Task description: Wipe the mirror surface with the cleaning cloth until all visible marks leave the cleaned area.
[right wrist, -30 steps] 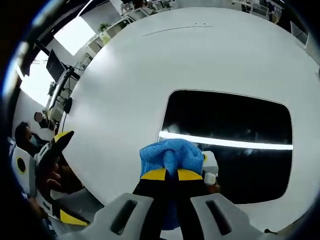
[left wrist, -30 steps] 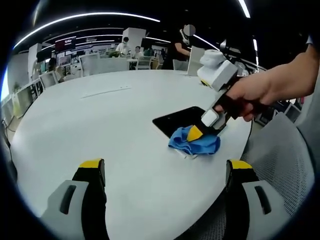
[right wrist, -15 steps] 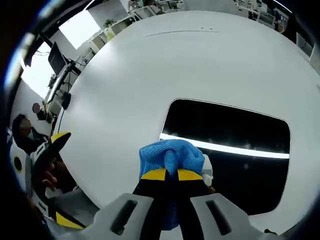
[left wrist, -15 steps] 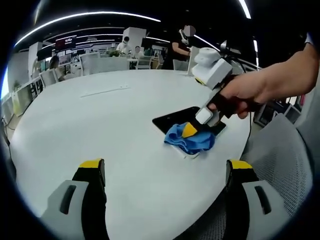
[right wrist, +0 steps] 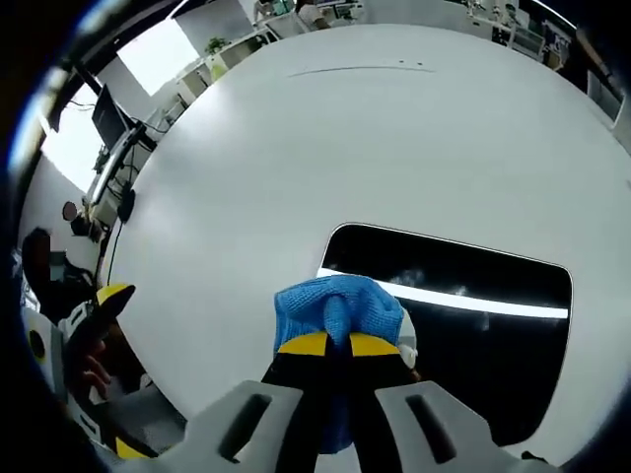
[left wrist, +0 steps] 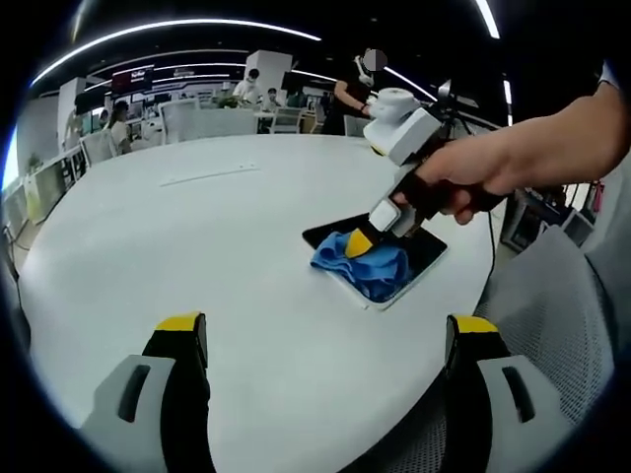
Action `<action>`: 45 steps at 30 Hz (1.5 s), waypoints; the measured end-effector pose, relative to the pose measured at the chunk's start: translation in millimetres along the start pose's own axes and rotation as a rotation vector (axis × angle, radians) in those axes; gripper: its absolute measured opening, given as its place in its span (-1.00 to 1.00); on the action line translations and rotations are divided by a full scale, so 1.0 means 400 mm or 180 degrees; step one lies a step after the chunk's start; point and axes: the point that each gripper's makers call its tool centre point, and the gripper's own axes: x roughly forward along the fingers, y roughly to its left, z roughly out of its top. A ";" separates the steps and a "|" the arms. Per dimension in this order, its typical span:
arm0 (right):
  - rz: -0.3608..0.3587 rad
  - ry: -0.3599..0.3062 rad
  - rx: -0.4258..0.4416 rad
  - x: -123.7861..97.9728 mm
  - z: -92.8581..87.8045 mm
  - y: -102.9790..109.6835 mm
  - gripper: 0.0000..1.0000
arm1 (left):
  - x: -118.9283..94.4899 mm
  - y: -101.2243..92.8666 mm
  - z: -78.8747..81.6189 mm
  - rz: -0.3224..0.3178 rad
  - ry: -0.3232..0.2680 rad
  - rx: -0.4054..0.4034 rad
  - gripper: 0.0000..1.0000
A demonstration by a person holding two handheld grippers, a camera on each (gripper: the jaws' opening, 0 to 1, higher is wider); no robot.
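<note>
Right gripper (right wrist: 338,344) pinches nubby blue cloth (right wrist: 337,305) against glossy, round-cornered mirror (right wrist: 463,315); left gripper (left wrist: 325,340) spread.

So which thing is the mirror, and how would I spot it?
Start with the big round white table. Near its edge, by the person's hand, a flat dark rectangle with rounded corners lies on the tabletop: that is the mirror. It is the only black, shiny thing there, a bright ceiling light streaks across it, and the blue cloth held in the right gripper sits on its corner.
</note>
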 end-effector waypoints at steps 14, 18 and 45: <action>0.0021 0.0001 0.0103 0.029 0.089 -0.032 -1.00 | 0.004 0.000 -0.008 -0.0011 0.0035 0.0083 0.98; 0.0007 0.0000 0.0079 0.033 0.101 -0.035 -1.00 | 0.005 -0.013 0.002 -0.0065 -0.0028 0.0186 0.93; 0.0010 0.0000 0.0049 0.030 0.113 -0.060 -1.00 | 0.008 -0.001 -0.008 -0.0019 0.0038 0.0118 0.98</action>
